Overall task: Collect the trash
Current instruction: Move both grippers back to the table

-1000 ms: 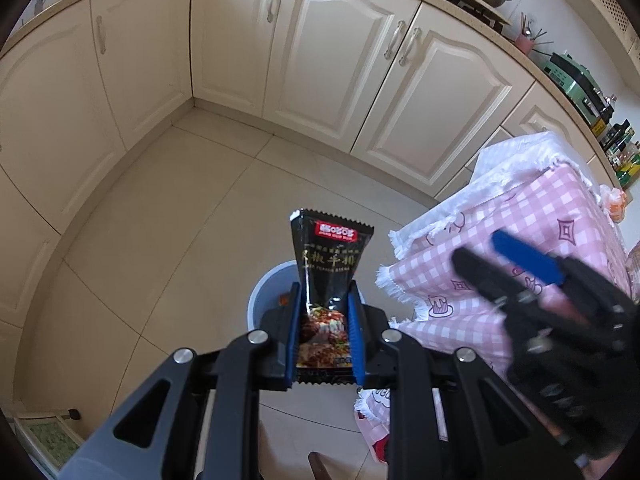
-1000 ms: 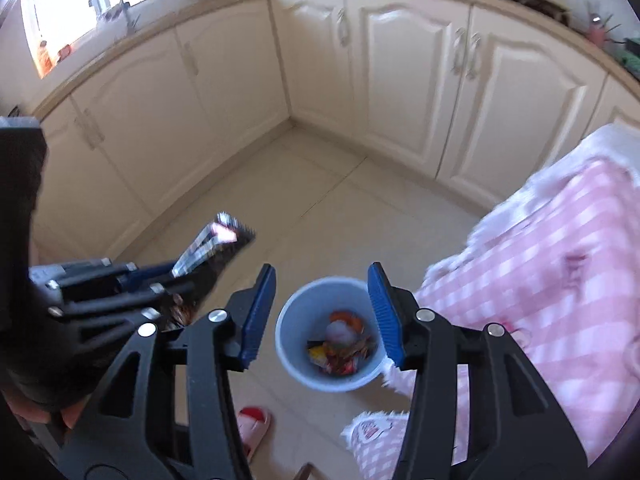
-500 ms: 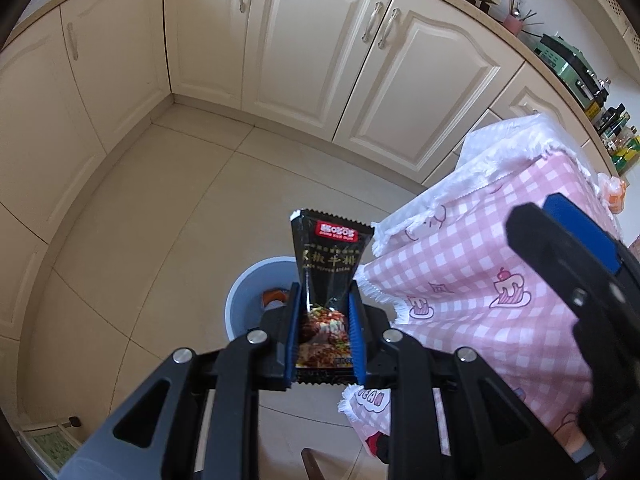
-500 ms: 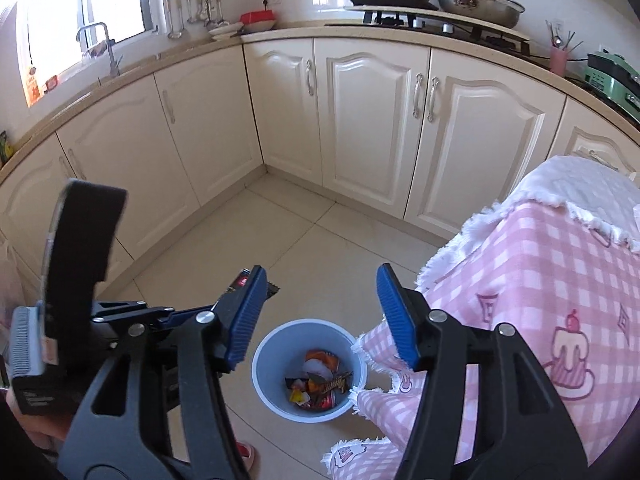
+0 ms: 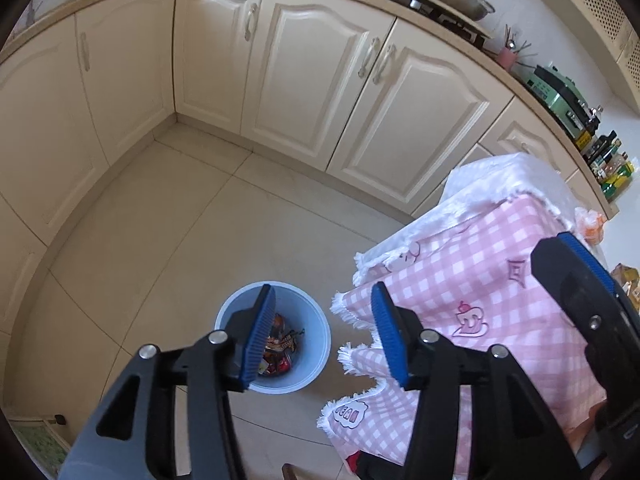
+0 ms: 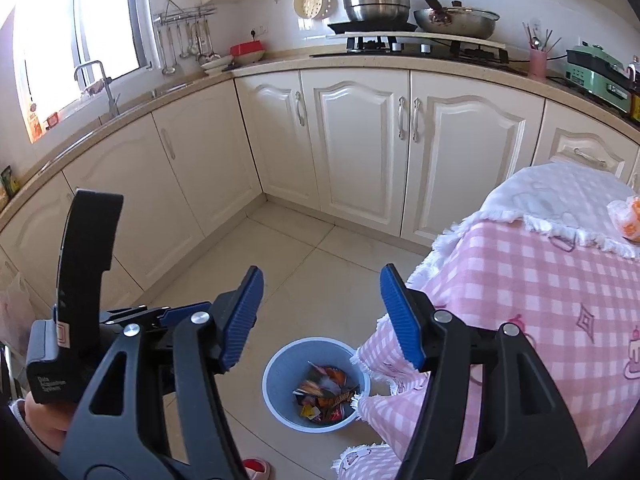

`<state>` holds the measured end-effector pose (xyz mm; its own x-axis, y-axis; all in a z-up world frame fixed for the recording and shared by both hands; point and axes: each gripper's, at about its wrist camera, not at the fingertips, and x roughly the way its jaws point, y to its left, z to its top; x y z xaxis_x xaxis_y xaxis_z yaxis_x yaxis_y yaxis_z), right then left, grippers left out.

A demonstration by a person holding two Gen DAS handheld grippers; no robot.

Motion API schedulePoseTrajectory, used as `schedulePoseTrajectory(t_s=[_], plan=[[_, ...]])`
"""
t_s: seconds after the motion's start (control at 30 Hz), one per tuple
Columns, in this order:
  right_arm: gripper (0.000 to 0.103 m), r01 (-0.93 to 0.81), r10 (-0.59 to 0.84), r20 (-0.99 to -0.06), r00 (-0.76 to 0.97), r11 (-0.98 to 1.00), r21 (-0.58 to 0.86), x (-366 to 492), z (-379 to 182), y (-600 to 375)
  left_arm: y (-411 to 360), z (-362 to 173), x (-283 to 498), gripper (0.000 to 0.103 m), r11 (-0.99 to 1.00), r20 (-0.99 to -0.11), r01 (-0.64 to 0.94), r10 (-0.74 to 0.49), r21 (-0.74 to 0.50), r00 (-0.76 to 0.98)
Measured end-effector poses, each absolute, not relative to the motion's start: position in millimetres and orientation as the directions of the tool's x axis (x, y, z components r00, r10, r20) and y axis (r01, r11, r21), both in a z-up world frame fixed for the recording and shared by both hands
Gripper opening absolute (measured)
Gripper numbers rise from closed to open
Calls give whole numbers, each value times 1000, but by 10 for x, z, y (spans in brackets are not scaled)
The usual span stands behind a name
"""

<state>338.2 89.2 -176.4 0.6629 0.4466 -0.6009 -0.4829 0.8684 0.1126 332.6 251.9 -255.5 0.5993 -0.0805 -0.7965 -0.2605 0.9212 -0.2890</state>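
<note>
The trash (image 6: 325, 397), a pile of snack wrappers, lies inside the blue bin (image 5: 320, 332) on the tiled floor (image 5: 168, 240), just beside the hanging edge of the pink checked tablecloth (image 6: 560, 288). The left claw (image 5: 322, 334) hangs above the bin with its jaws opening and nothing between them; the right claw (image 6: 320, 314) is likewise released, jaws opening and empty. Risk: the orange item (image 6: 628, 220) on the worktop may be further trash, and reaching for it with either claw could snag the cloth's fringe and drag the cloth.
</note>
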Motion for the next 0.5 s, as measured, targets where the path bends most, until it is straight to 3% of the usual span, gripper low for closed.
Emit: schedulePoseTrajectory(t_s=[0.3, 0.5], plan=[[61, -468, 450, -543, 709, 876, 116, 3155, -1387, 569, 2269, -1802, 2958, 49, 935, -703, -239, -14, -261, 711], [63, -386, 389, -478, 788, 916, 109, 2982, -1074, -192, 1781, -1319, 2884, 49, 962, -642, -153, -30, -226, 766]])
